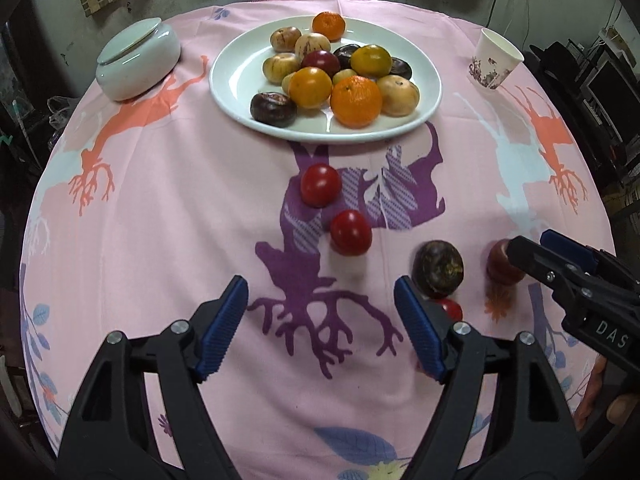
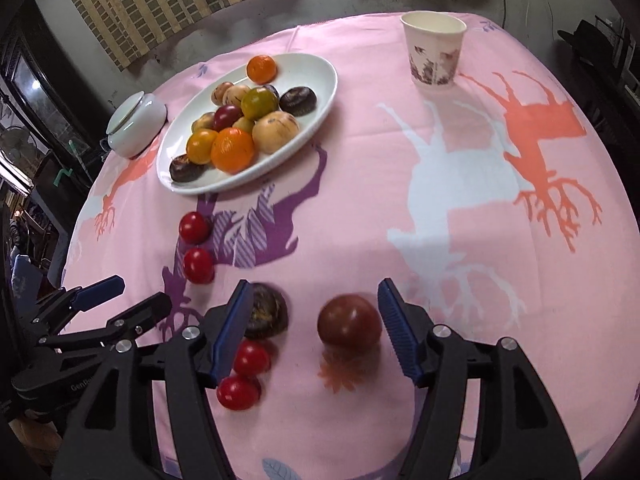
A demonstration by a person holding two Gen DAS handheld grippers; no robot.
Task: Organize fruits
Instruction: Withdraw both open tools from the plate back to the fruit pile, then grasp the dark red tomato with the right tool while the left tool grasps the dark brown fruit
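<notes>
A white plate [image 1: 236, 80] [image 2: 320, 92] at the far middle of the pink cloth holds several oranges, tan and dark fruits. Loose on the cloth lie two red tomatoes [image 1: 320, 185] [image 1: 351, 232], a dark purple fruit [image 1: 438, 269] [image 2: 266, 312], two small red tomatoes [image 2: 251, 358] [image 2: 237, 392] and a dark red tomato [image 2: 349, 321] [image 1: 500, 268]. My left gripper [image 1: 320, 308] is open and empty above the cloth. My right gripper [image 2: 312, 312] is open, its blue pads on either side of the dark red tomato, not touching it.
A white lidded ceramic jar [image 1: 136, 60] [image 2: 134, 124] stands at the far left. A patterned paper cup [image 1: 494, 59] [image 2: 434, 54] stands at the far right. The table edge drops off on all sides into dark room clutter.
</notes>
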